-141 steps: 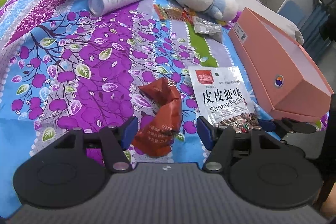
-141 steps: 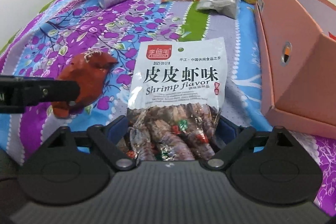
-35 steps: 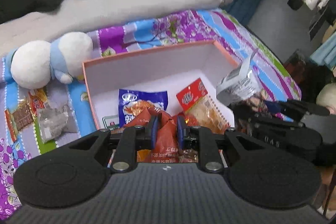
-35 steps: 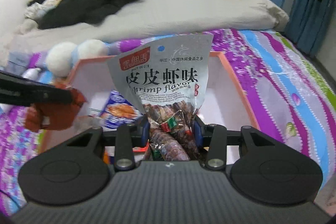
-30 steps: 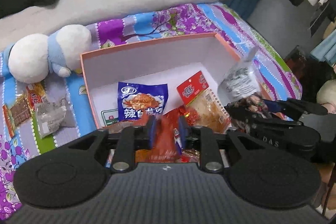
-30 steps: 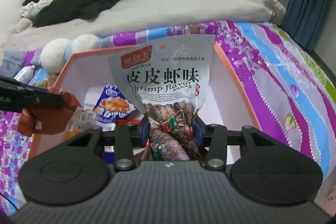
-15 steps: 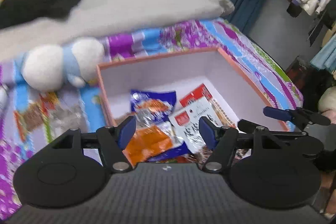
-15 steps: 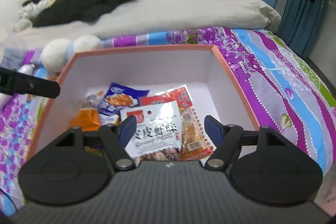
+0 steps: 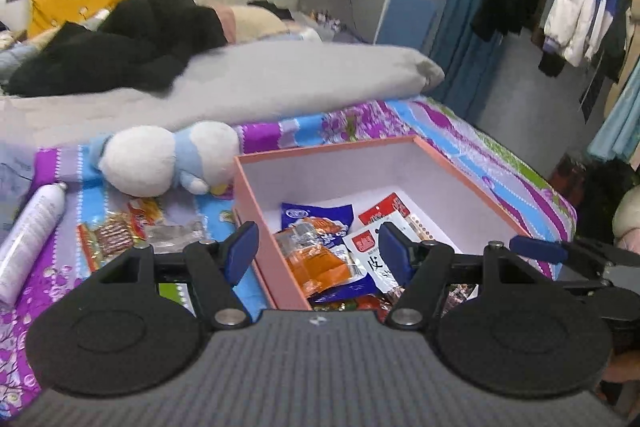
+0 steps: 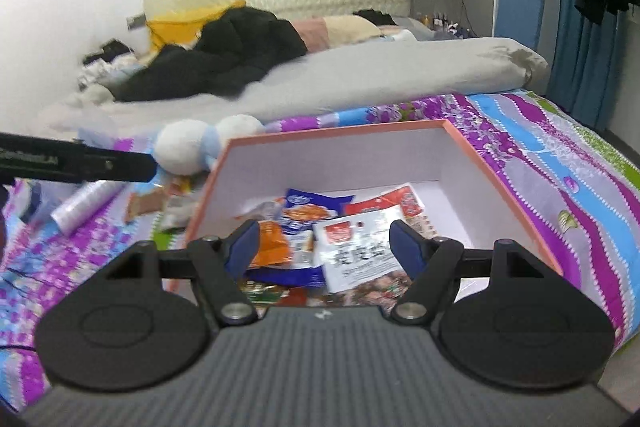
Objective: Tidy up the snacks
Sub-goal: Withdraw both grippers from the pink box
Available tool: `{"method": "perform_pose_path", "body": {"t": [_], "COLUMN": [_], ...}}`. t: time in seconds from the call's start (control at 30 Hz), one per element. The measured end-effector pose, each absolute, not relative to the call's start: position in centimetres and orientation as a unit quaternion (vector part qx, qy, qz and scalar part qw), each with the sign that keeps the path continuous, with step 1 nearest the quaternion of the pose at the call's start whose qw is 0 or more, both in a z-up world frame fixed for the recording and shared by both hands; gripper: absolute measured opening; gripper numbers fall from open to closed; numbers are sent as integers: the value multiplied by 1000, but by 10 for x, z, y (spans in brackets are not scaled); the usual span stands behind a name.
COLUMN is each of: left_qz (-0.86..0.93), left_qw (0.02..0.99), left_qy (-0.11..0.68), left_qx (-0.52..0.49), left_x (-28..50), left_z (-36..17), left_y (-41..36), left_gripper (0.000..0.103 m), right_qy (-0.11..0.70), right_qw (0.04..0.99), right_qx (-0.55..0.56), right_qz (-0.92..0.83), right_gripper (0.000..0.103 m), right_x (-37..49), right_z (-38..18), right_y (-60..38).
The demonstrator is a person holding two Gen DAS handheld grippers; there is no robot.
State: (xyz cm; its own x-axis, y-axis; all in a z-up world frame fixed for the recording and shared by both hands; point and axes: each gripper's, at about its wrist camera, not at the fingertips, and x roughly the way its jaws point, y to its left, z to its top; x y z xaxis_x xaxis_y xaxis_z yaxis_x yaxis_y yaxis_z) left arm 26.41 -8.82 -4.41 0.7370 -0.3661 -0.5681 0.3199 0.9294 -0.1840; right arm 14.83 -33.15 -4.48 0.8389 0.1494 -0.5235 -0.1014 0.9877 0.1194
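The pink box (image 10: 500,187) sits open on the bed (image 10: 580,179) and serves as the collection point for the snacks. Inside it, the shrimp-flavour packet (image 10: 360,251) lies flat, face up, overlapping the red packet (image 10: 396,201) at its 1 o'clock. The blue packet (image 10: 312,211) lies at its 10 o'clock and the orange packet (image 10: 272,247) at its 9 o'clock, toward the left wall. The packets overlap loosely, which suggests they are dropped in rather than arranged.

The right claw (image 10: 324,247) stands wide and empty above the near part of the box, and its jaws have just been opening; the shrimp-flavour packet lies below them, not between the pads. The left claw (image 9: 316,251) is likewise wide and empty, its jaws having just been opening, and it straddles the near left wall of the box.

Two snacks remain outside the box at its 9 o'clock: a red-striped packet (image 9: 116,231) and a grey packet (image 9: 176,233), both flat on the bed. A plush toy (image 9: 160,159) rests at the box's 10 o'clock and a white bottle (image 9: 30,235) lies further out. These two snacks appear to be the remaining work; open, unloaded claws suit the next pickup.
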Motion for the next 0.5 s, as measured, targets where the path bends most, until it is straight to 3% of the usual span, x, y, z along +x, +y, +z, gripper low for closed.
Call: {"method": "perform_pose_path", "body": {"t": [0.5], "left_qz": [-160], "left_qw": [944], "left_qy": [283], "left_qx": [-55], "left_x": [154], "left_z": [-26], "left_y": [-48], "left_gripper": [71], "right_qy": [256], "right_qw": [961], "right_qx": [70], "right_qz": [84], "right_gripper": [73], "right_x": [74], "right_z": [-42], "right_y": [-311]}}
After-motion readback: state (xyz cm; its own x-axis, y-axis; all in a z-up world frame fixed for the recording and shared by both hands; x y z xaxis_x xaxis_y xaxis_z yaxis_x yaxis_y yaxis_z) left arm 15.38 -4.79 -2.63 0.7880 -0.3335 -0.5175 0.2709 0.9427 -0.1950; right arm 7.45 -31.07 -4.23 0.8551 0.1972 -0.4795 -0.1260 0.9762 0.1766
